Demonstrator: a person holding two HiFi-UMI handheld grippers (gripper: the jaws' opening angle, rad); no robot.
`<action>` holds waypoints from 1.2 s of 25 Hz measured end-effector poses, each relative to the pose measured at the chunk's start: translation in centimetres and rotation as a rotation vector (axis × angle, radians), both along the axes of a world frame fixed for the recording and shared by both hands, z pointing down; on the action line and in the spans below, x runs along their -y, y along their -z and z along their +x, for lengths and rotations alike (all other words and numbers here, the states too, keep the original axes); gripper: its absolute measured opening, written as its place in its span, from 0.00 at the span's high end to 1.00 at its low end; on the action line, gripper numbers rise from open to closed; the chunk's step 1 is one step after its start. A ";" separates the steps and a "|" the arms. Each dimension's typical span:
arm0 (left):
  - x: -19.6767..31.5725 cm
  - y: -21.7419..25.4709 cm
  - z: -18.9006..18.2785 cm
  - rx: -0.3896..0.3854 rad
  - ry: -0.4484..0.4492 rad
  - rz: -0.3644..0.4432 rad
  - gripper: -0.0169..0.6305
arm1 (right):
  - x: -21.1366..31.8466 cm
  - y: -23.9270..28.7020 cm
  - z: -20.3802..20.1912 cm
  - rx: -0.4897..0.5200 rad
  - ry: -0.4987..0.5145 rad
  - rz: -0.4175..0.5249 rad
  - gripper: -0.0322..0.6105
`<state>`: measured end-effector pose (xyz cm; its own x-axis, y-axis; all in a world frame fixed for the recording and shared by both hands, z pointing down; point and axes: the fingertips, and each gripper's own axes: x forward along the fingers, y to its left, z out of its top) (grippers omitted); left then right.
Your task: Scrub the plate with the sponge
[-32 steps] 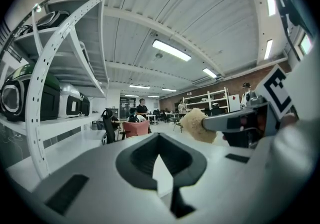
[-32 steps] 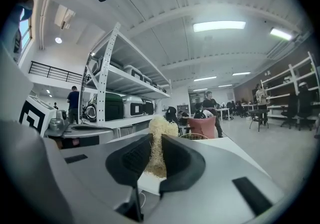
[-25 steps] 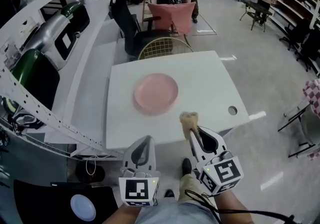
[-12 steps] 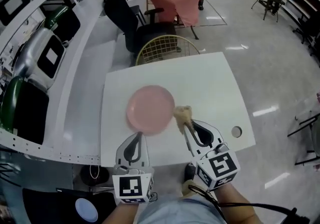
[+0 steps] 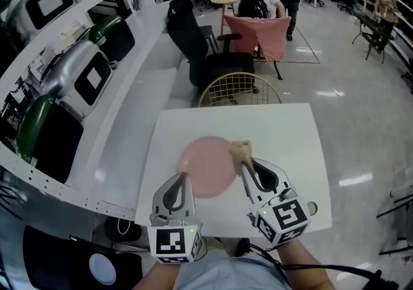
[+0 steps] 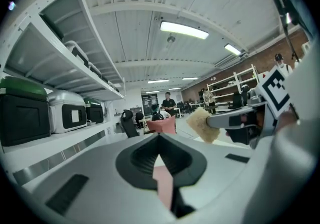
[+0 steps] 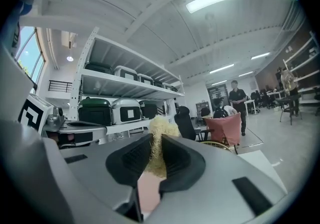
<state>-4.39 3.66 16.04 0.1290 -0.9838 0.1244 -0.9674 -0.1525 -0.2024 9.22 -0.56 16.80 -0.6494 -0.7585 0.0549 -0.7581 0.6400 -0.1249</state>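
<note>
Two grey hand-held grippers reach over a round pink plate (image 5: 205, 167) that lies flat on the white square surface (image 5: 284, 134). The right gripper (image 5: 244, 163) has its fingers (image 7: 176, 159) clamped on a beige, ragged sponge (image 5: 241, 150). The sponge is pinched between the two dark pads, its lower part squeezed thin in the gap and its upper part bulging out past the fingertips. From the head view the sponge sits at the plate's right rim, over its edge; whether it touches the plate I cannot tell. The left gripper (image 5: 185, 176) has its fingers (image 6: 135, 160) pressed together with nothing between them, their tips at the plate's near-left rim. In the left gripper view a strip of pink plate shows below the closed fingers, and the sponge hangs off to their right. Beyond the plate, at the far edge of the surface, stands a yellow wire chair (image 5: 239, 88).
</note>
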 end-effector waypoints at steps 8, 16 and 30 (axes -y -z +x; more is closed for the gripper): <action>2.4 -2.0 -2.6 -0.033 0.039 -0.040 0.96 | 2.4 -1.6 -2.4 -0.028 0.033 -0.037 0.85; 7.4 -7.7 -7.6 -0.074 0.069 -0.157 0.96 | 6.2 -6.7 -6.8 -0.063 0.036 -0.137 0.85; 13.1 -23.9 -12.6 -0.246 0.116 -0.483 0.96 | 10.7 -21.5 -11.6 -0.114 0.018 -0.455 0.85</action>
